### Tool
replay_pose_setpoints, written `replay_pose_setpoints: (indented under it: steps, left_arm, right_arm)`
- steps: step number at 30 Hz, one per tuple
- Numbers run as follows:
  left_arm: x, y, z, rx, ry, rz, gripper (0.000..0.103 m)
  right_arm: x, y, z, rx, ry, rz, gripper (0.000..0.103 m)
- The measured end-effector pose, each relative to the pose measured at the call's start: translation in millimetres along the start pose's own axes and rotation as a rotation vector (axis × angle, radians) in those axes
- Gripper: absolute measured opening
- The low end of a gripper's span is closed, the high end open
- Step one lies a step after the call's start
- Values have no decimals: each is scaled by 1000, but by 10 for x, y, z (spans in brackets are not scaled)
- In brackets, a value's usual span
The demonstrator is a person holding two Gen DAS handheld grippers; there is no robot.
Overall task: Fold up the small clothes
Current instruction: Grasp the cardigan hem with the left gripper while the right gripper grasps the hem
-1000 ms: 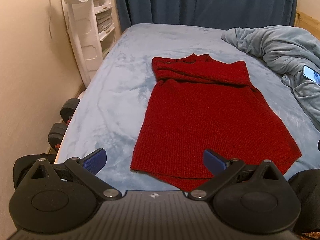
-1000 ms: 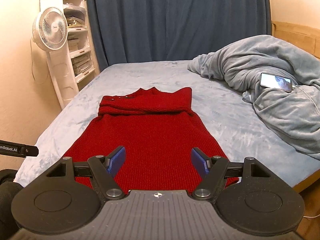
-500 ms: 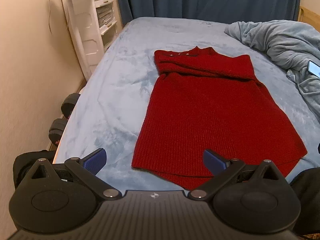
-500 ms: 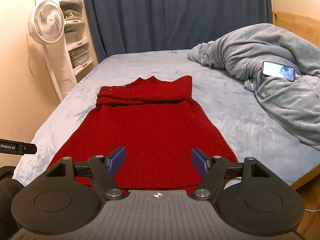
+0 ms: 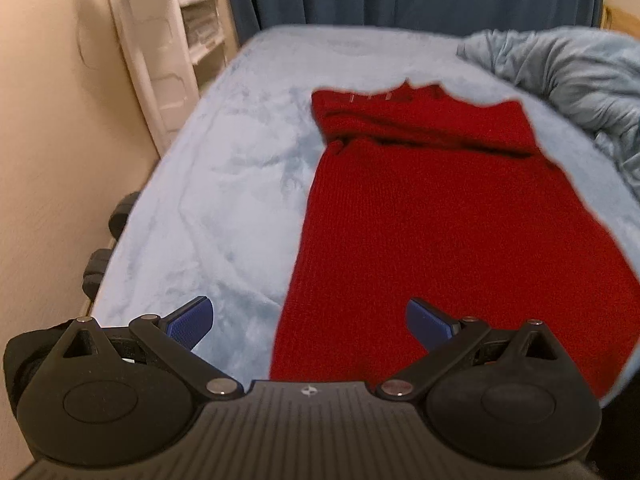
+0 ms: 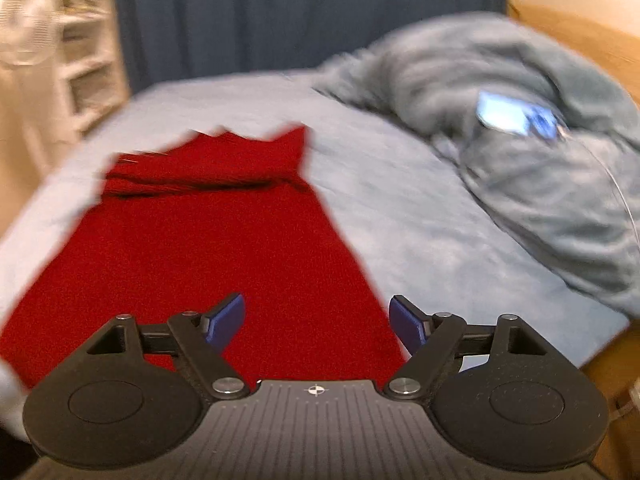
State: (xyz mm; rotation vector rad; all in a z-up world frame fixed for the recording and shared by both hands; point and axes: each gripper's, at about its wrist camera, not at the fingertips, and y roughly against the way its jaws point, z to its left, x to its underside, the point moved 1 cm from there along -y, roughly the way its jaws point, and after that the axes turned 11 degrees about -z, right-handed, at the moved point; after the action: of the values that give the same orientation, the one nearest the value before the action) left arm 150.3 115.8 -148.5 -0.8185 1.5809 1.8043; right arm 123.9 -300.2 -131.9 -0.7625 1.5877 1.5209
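A pale blue fleece-covered bed [image 5: 224, 216] carries a flat red knitted sweater [image 5: 440, 232], its far end folded over. Above its near hem, the left gripper [image 5: 308, 322] and right gripper [image 6: 317, 322] hover, fingers released.

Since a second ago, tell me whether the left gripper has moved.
Yes. The left gripper has advanced toward the red knitted garment lying on the light blue bed cover; the white fan stand looms larger.

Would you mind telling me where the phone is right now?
Only the right wrist view shows the phone: upper right, lying on the crumpled grey-blue blanket, well right of the red knit garment.
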Motion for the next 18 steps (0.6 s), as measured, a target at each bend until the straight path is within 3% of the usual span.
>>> replay_pose_setpoints:
  steps: [2, 6, 10, 13, 14, 18]
  left_arm:
    - [23, -299, 53, 15, -6, 71, 103]
    - [58, -750, 190, 28, 3, 130, 103]
    - [164, -1236, 316, 112, 78, 302, 103]
    - [151, -1251, 319, 119, 105, 299, 103]
    - [152, -1243, 297, 133, 95, 315, 103]
    - [193, -1119, 188, 221, 49, 360, 103]
  right_arm:
    - [-4, -363, -283, 46, -54, 69, 81]
    - [87, -951, -697, 56, -150, 216, 81]
    - [251, -1350, -872, 18, -238, 326, 81]
    - [404, -1529, -842, -5, -273, 417, 85]
    - [394, -1517, -791, -10, -256, 411, 84]
    - [418, -1426, -553, -157, -208, 472, 78]
